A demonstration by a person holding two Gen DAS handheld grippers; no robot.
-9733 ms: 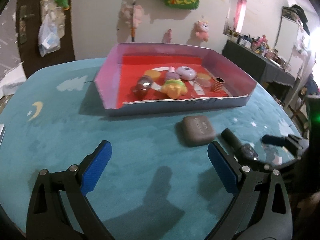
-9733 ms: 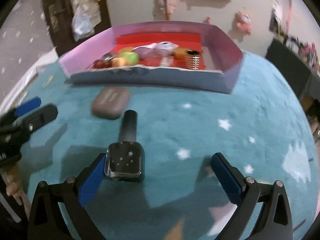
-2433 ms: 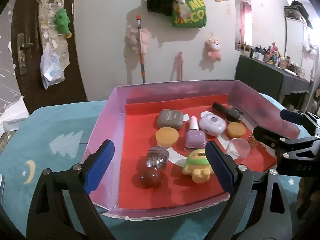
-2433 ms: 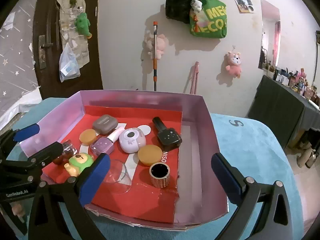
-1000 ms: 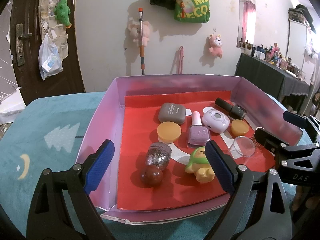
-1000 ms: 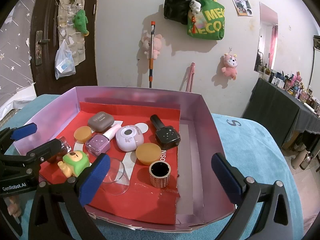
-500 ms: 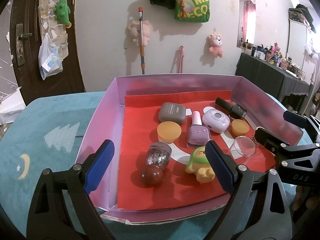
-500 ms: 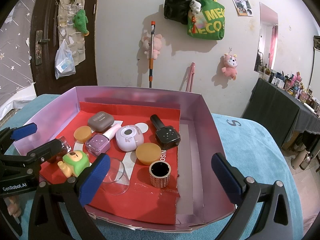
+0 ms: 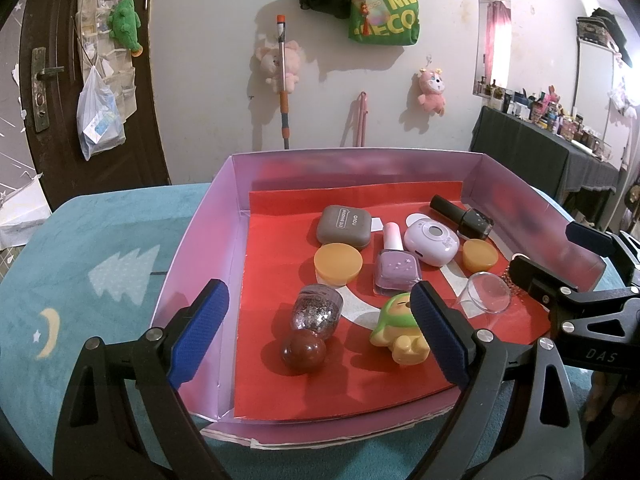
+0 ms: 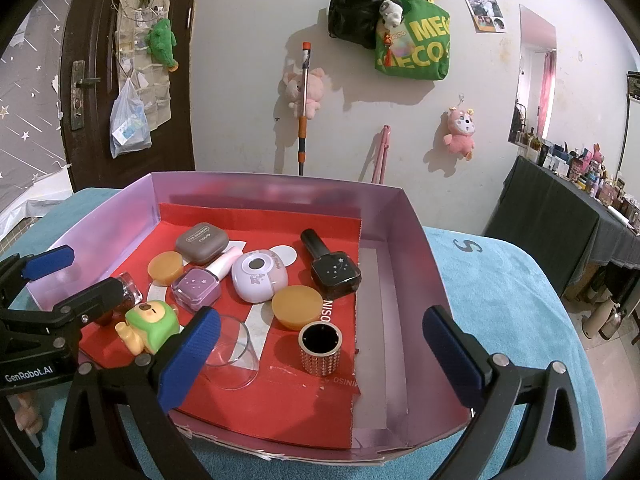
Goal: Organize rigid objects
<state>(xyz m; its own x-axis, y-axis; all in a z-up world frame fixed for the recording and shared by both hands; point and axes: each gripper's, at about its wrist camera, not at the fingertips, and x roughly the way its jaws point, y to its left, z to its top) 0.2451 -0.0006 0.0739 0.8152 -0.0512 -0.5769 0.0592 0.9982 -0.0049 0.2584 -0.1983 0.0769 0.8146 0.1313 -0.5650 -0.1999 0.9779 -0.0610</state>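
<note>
A pink box point(image 9: 200, 236) with a red floor holds several small items: a grey case point(image 9: 344, 222), a black nail-polish bottle point(image 9: 460, 213), a purple polish bottle point(image 9: 396, 268), a lilac case point(image 9: 430, 240), two orange lids, a glitter jar point(image 9: 318, 312), a brown ball point(image 9: 303, 354), a green toy point(image 9: 398, 326) and a clear cup point(image 9: 484, 298). The box point(image 10: 420, 264), grey case point(image 10: 202, 242) and black bottle point(image 10: 330, 266) also show in the right wrist view. My left gripper point(image 9: 320, 332) is open and empty over the box's near edge. My right gripper point(image 10: 316, 360) is open and empty over the near right part.
The box lies on a teal cloth point(image 9: 92, 248) with tree, moon and star prints. A studded ring holder point(image 10: 320, 348) stands near the front of the box. A door point(image 9: 60, 80) and a wall with hung bags and plush toys lie behind. A dark dresser point(image 10: 568, 216) stands at the right.
Long ago the grey case and black bottle lay on the cloth outside the box; now both lie inside it. Over the last second nothing has visibly moved.
</note>
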